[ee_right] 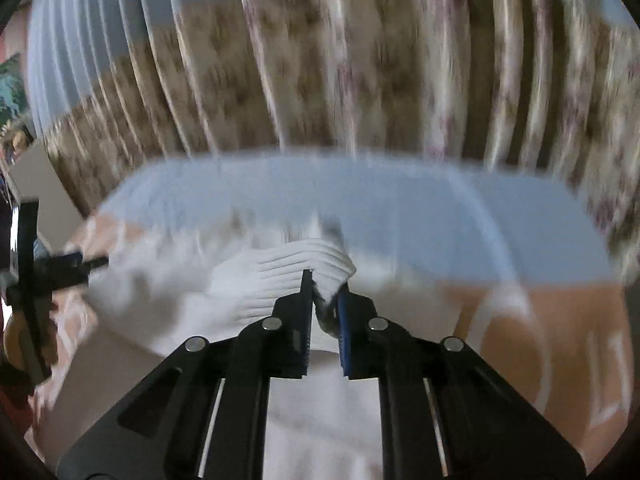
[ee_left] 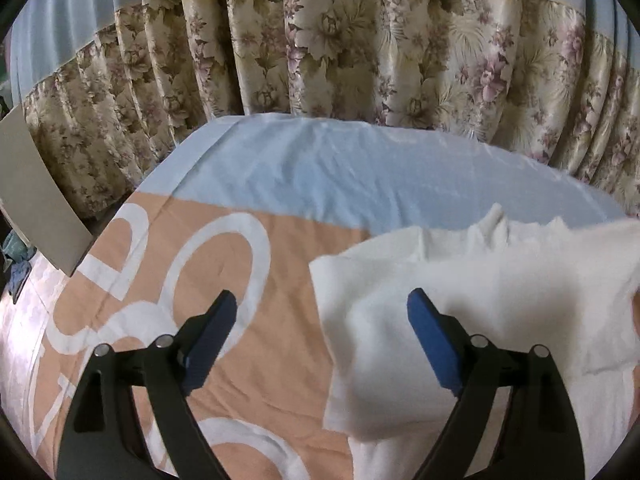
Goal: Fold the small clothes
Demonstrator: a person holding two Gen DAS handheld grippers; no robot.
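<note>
A small white garment (ee_left: 460, 300) lies on the bed, partly folded, its left edge between my left gripper's fingers. My left gripper (ee_left: 322, 300) is open and empty, hovering just above the garment's left edge. In the right wrist view my right gripper (ee_right: 324, 286) is shut on a ribbed white fold of the garment (ee_right: 280, 272) and holds it lifted above the rest of the cloth. That view is blurred by motion. The left gripper also shows in the right wrist view (ee_right: 72, 268) at the far left.
The bed sheet (ee_left: 248, 280) is orange with white loops and pale blue at the far end (ee_left: 340, 172). A floral curtain (ee_left: 360, 48) hangs behind the bed. A grey board (ee_left: 32, 200) leans at the left edge.
</note>
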